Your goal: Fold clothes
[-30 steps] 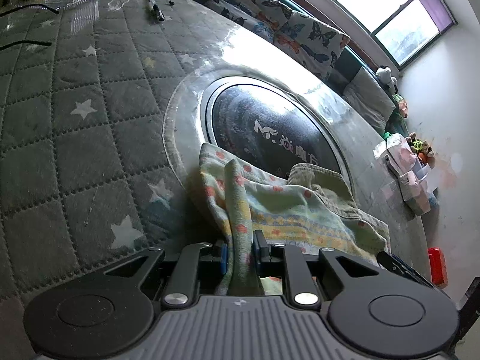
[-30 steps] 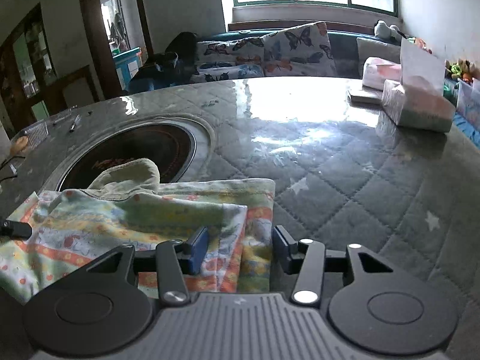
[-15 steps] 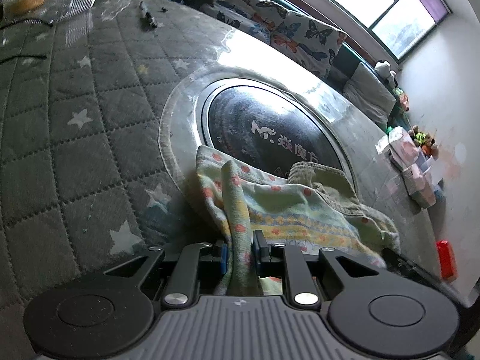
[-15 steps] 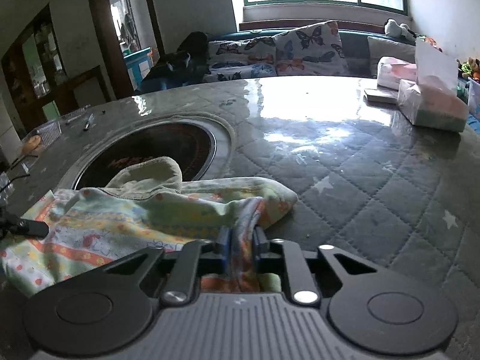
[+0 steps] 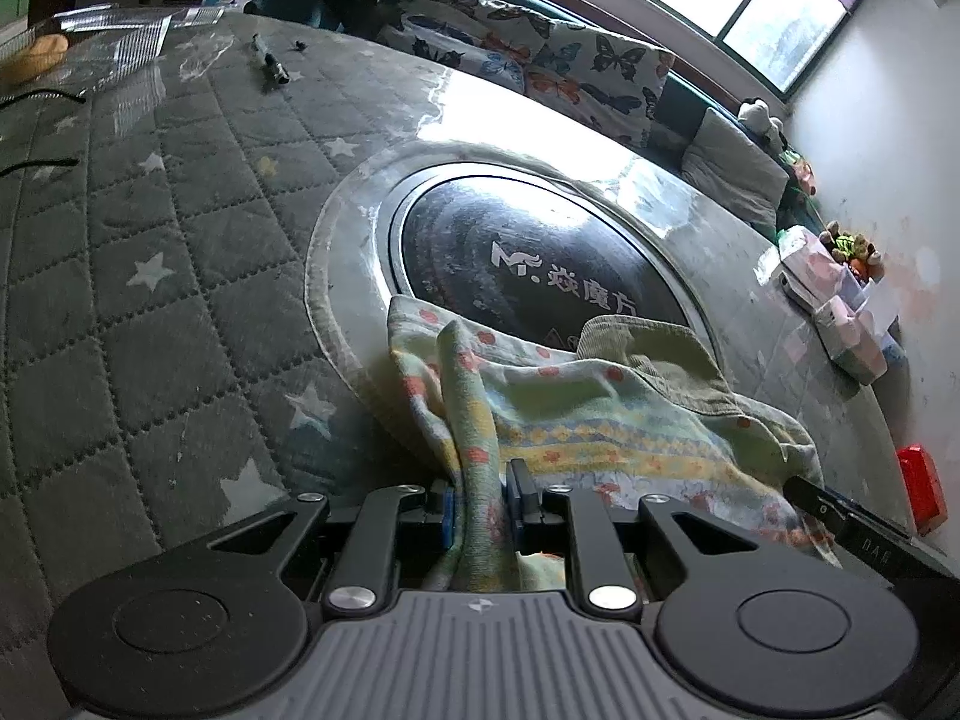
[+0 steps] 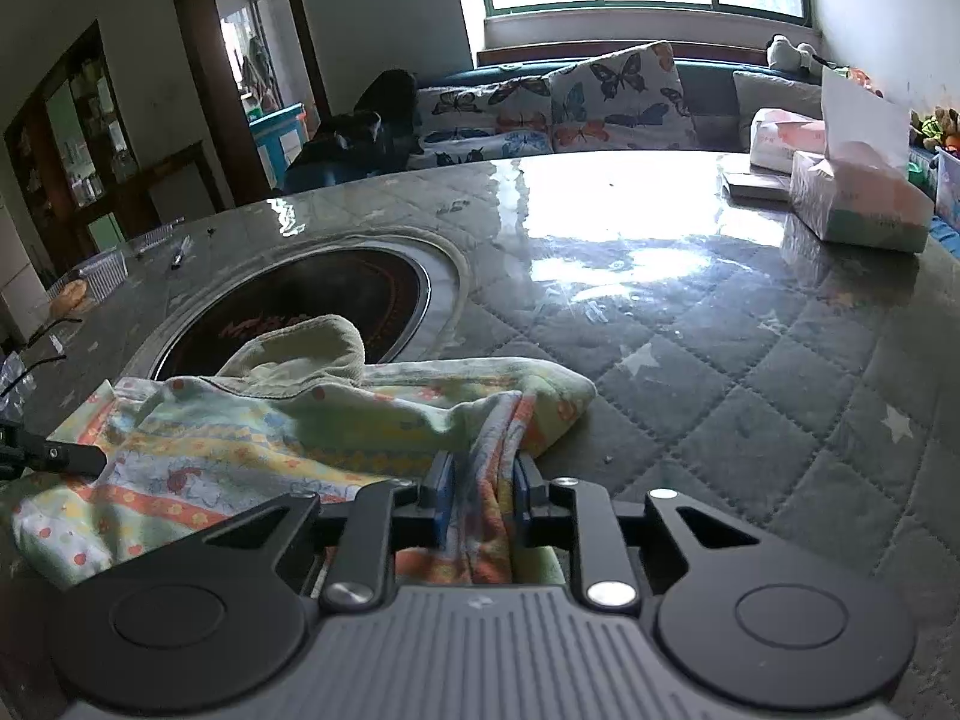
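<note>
A small patterned garment, pale green and yellow with orange dots and stripes, lies on the quilted grey table cover, partly over the round black cooktop. My left gripper is shut on the garment's left edge. My right gripper is shut on a bunched fold at the garment's right edge. A plain green ribbed collar part lies on top. The right gripper's tip shows in the left wrist view.
Tissue boxes stand at the table's far right. A pen and a clear plastic tray lie at the far left. A red object sits near the right edge. A sofa with butterfly cushions lies beyond the table.
My right gripper went from open around the garment's edge to shut on it, bunching the fabric. The left gripper stayed shut on the garment and both views lifted slightly.
</note>
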Action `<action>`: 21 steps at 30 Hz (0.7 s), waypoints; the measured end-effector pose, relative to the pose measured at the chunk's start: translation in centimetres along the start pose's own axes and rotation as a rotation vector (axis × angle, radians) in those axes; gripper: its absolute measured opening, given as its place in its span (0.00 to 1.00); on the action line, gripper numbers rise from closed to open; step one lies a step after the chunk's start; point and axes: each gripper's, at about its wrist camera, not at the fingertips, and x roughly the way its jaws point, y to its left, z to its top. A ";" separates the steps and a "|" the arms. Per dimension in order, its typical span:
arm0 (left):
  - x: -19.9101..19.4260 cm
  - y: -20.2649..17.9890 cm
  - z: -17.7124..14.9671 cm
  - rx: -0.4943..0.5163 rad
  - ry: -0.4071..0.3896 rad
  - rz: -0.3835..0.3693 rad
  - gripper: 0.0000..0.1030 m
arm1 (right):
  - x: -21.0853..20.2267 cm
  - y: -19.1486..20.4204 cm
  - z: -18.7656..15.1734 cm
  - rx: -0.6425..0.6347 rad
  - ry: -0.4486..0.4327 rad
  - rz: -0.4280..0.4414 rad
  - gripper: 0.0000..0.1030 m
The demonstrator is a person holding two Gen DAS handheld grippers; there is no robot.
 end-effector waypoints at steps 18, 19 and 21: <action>-2.4 -6.0 0.8 0.158 -0.055 -0.077 0.09 | -7.0 0.0 0.8 -0.025 -0.168 -0.014 0.07; -2.2 -6.7 1.0 0.167 -0.053 -0.083 0.09 | -7.4 -0.2 1.0 -0.025 -0.176 -0.026 0.07; -1.7 -8.2 1.1 0.185 -0.048 -0.100 0.09 | -8.1 -0.8 1.2 -0.023 -0.190 -0.052 0.07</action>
